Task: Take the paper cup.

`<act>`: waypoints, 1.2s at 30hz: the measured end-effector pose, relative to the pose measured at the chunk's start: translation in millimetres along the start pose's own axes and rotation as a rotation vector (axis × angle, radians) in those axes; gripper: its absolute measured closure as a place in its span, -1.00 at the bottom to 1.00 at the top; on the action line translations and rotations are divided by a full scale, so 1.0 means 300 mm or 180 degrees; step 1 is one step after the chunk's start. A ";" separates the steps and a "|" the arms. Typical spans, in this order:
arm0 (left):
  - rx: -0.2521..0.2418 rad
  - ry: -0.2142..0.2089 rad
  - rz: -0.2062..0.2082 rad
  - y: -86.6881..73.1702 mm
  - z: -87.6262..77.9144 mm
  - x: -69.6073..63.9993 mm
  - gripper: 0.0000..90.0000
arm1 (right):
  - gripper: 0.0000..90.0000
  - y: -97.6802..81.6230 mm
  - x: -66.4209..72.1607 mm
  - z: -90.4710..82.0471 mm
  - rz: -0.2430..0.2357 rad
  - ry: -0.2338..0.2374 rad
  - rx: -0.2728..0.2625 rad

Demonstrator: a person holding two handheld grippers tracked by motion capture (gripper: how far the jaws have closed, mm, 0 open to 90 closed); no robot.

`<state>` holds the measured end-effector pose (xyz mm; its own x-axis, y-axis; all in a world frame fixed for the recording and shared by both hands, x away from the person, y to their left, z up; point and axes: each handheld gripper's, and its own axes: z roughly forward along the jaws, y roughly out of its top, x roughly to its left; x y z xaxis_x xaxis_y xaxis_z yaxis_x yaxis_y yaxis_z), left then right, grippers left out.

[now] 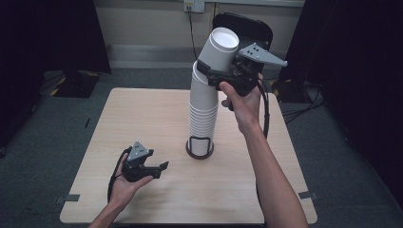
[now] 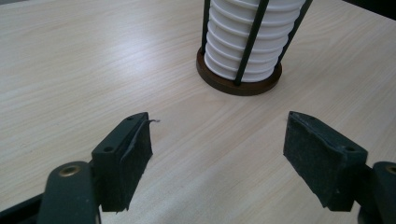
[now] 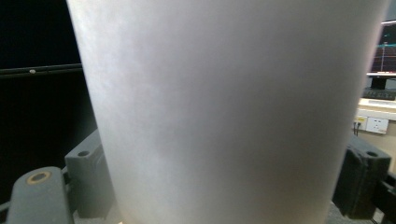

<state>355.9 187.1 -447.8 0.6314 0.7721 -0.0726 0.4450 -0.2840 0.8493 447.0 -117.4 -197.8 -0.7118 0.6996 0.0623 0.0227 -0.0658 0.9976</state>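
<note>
Gripping the top cup (image 1: pixel 215 50) by its side wall, the right gripper (image 1: pixel 209 71) holds it tilted at the head of the tall stack of white cups (image 1: pixel 203 114), high above the tabletop (image 1: pixel 142 118); from here I cannot tell whether it has fully cleared the cup below. In the right gripper view the cup (image 3: pixel 224 112) sits between the two jaws, pinched on both sides. It looks like a thin paper or plastic cup, so I judge it light, smooth and easily crushed; a gentle squeeze mid-wall, below the stiffer rim, seems the sensible place to hold. The stack stands in a dark round holder (image 1: pixel 199 151) with upright wire bars, near the middle of the tabletop. The left gripper (image 1: pixel 159 168) rests low near the front left, jaws spread wide and empty, well apart from the holder (image 2: pixel 238 86). The leaning stack itself is the main hazard: a sideways tug could drag neighbouring cups along. A wall socket (image 1: pixel 194 5) sits behind.
</note>
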 end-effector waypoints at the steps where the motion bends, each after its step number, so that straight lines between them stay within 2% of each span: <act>1: 0.0003 0.0002 0.0020 0.000 0.000 0.000 -0.48 | -0.71 0.004 -0.004 -0.011 0.0020 -0.0004 0.0009; 10: 0.0018 0.0000 0.0001 0.000 0.003 -0.002 -0.48 | -0.71 0.018 -0.027 -0.067 0.0053 -0.0054 0.0068; 13: -0.0010 -0.0062 -0.0080 0.000 0.002 -0.005 -0.48 | -0.71 0.023 -0.034 -0.088 0.0038 -0.0082 0.0066; 19: -0.0029 -0.0067 -0.0055 0.001 0.001 -0.009 -0.48 | -0.71 0.026 -0.057 -0.136 0.0043 -0.0177 0.0069; 22: -0.0045 -0.0054 -0.0047 0.002 -0.002 -0.007 -0.48 | -0.71 0.016 -0.091 -0.170 0.0042 -0.0263 0.0130; 29: -0.0044 -0.0086 -0.0052 0.003 0.000 -0.012 -0.45 | -0.71 -0.011 -0.139 -0.221 0.0071 -0.0388 0.0220; 32: -0.0044 -0.0127 -0.0025 0.006 0.001 -0.014 -0.44 | -0.71 -0.024 -0.147 -0.231 0.0090 -0.0422 0.0246; 34: -0.0053 -0.0136 -0.0063 0.008 0.000 -0.020 -0.44 | -0.71 -0.042 -0.155 -0.238 0.0098 -0.0435 0.0284; 35: -0.0078 -0.0135 -0.0085 0.010 -0.002 -0.023 -0.54 | -0.71 -0.067 -0.163 -0.243 0.0115 -0.0446 0.0364; 36: -0.0101 -0.0127 -0.0086 0.012 -0.003 -0.025 -0.54 | -0.71 -0.067 -0.163 -0.243 0.0115 -0.0446 0.0364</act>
<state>352.2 180.9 -443.8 0.6445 0.7557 -0.1162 0.4424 -0.2446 0.8628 430.2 -202.3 -223.2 -0.6046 0.7910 0.0939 0.1319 -0.0168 0.9911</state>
